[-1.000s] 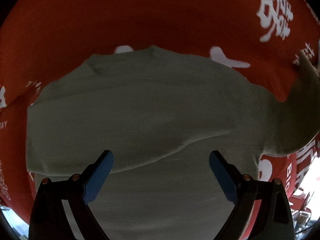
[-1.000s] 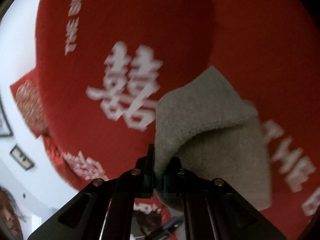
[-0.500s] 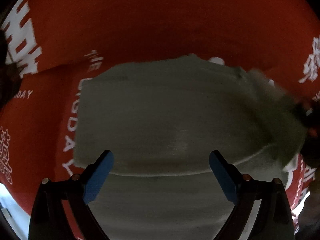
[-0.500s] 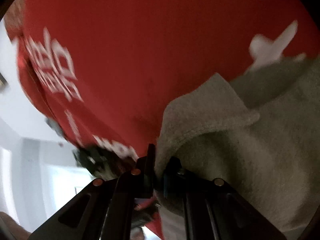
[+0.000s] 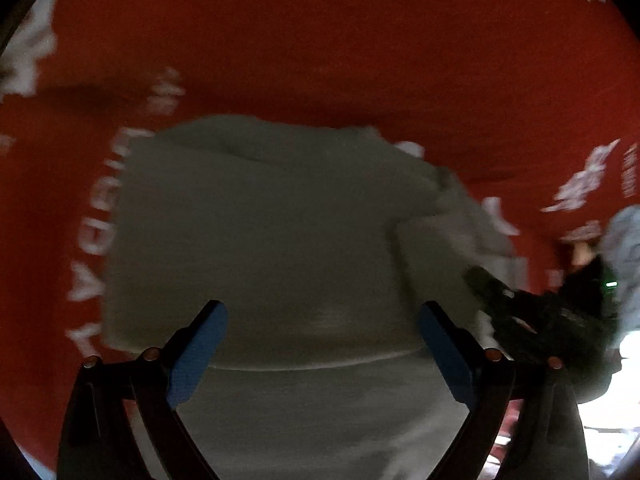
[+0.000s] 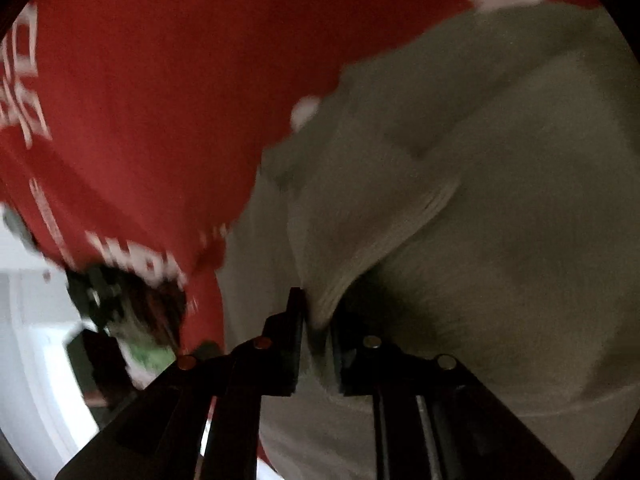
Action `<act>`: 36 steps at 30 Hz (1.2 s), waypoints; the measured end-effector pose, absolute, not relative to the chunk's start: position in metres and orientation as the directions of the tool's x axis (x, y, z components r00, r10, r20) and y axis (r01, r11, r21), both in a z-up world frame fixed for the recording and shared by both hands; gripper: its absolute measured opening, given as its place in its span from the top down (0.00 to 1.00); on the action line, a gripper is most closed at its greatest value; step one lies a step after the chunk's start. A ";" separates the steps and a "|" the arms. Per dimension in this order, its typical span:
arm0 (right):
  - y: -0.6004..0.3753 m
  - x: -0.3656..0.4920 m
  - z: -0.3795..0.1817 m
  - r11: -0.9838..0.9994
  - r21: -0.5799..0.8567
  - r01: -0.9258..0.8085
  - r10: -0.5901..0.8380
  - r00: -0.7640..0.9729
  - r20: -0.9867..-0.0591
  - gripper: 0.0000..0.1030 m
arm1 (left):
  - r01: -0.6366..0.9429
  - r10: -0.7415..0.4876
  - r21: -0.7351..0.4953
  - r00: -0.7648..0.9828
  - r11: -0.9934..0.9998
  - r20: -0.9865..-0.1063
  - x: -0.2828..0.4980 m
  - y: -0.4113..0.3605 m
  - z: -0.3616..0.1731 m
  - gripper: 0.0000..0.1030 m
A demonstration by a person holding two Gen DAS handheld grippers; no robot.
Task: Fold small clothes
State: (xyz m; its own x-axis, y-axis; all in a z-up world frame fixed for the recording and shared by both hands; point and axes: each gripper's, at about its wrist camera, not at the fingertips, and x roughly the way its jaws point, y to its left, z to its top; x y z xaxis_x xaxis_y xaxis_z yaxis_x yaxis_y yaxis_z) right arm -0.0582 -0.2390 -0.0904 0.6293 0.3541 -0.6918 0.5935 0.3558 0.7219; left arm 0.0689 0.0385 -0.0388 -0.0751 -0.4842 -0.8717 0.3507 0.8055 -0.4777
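Observation:
A grey knitted garment [image 5: 260, 248] lies on a red cloth with white lettering [image 5: 320, 40]. My left gripper [image 5: 322, 340] is open just above the garment's near part, its blue pads [image 5: 196, 356] wide apart and holding nothing. My right gripper [image 6: 318, 320] is shut on a ribbed edge of the same garment [image 6: 500, 240] and holds that sleeve part over the garment's body. The right gripper also shows in the left wrist view [image 5: 540, 320], dark and blurred, at the garment's right side.
The red cloth [image 6: 140, 80] covers the whole work surface. Its edge shows at the lower left of the right wrist view, with a bright room and dark blurred objects [image 6: 120, 300] beyond it.
My right gripper has carried the sleeve edge inward over the garment's body. The left gripper stays open and has shifted slightly over the garment.

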 end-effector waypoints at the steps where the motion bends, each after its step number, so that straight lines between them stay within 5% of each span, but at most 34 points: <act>1: -0.243 -0.058 -0.087 0.366 0.718 0.592 0.333 0.637 -0.695 0.83 | 0.326 -0.521 -0.525 -0.107 0.786 -0.847 0.071 0.038 -0.041 0.06; 9: -0.187 -0.008 -0.086 0.522 0.760 0.386 0.552 0.527 -0.647 0.90 | 0.146 -0.681 -0.720 -0.243 0.679 -0.691 0.085 0.037 -0.069 0.06; 16: -0.141 -0.021 -0.099 0.600 0.700 0.387 0.578 0.396 -0.714 0.84 | 0.158 -0.656 -0.701 -0.260 0.695 -0.709 0.078 0.028 -0.078 0.06; 20: -0.163 -0.058 -0.094 0.551 0.703 0.449 0.555 0.432 -0.711 0.60 | 0.206 -0.617 -0.663 -0.249 0.720 -0.747 0.073 0.021 -0.075 0.06; 28: -0.227 -0.143 -0.079 0.501 0.659 0.561 0.460 0.473 -0.752 0.59 | 0.258 -0.576 -0.632 -0.265 0.731 -0.773 0.064 0.021 -0.069 0.08; 30: -0.236 -0.158 -0.079 0.457 0.653 0.603 0.434 0.490 -0.756 0.59 | 0.242 -0.567 -0.622 -0.263 0.745 -0.781 0.066 0.025 -0.072 0.29; 32: -0.250 -0.176 -0.082 0.381 0.653 0.654 0.397 0.522 -0.755 0.59 | 0.235 -0.555 -0.613 -0.270 0.754 -0.787 0.067 0.027 -0.076 0.86; 33: -0.258 -0.186 -0.084 0.344 0.655 0.672 0.377 0.540 -0.752 0.59 | 0.237 -0.551 -0.610 -0.274 0.756 -0.788 0.067 0.027 -0.077 0.95; 36: -0.281 -0.210 -0.091 0.229 0.670 0.706 0.315 0.598 -0.737 0.59 | 0.295 -0.552 -0.598 -0.228 0.746 -0.802 0.068 0.024 -0.064 0.94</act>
